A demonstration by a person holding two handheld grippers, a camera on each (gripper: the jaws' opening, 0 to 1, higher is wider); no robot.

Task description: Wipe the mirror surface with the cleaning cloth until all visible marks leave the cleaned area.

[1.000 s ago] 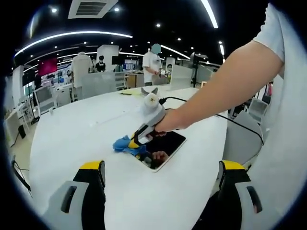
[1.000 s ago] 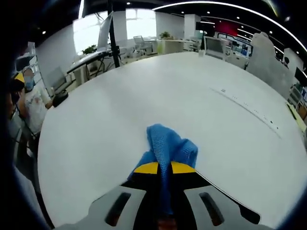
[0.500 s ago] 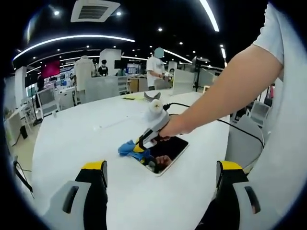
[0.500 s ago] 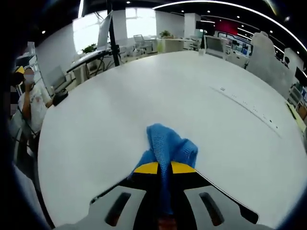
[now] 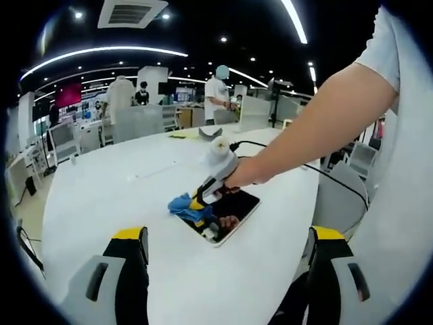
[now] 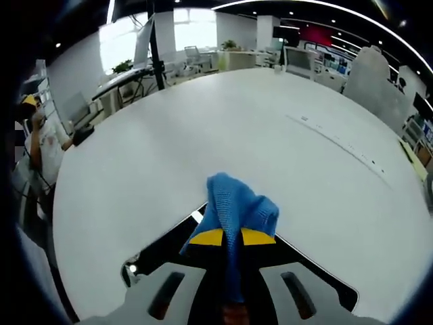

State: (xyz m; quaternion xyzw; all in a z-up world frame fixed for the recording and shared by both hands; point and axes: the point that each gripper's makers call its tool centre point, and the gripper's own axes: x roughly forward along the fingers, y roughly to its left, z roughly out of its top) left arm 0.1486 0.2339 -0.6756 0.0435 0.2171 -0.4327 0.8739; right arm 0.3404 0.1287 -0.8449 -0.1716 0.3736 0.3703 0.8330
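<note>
A dark rectangular mirror [image 5: 229,214] with a white frame lies flat on the white round table [image 5: 122,196]. My right gripper [image 5: 197,204] is shut on a blue cleaning cloth [image 5: 185,206] and presses it onto the mirror's left end. In the right gripper view the cloth [image 6: 233,206] bulges out past the shut yellow-tipped jaws of that gripper [image 6: 232,237], and the mirror [image 6: 162,247] shows dark on both sides beneath them. My left gripper [image 5: 230,247] hovers open above the table's near side, nothing between its fingers [image 5: 132,240].
A person's arm [image 5: 318,115] reaches in from the right, holding the right gripper, with a black cable [image 5: 325,169] trailing over the table edge. Several people stand by desks [image 5: 142,112] in the background. A grey chair [image 5: 342,196] stands right of the table.
The right gripper with the cloth has slid further onto the mirror; more dark glass now shows beneath its jaws. The left view shifted slightly.
</note>
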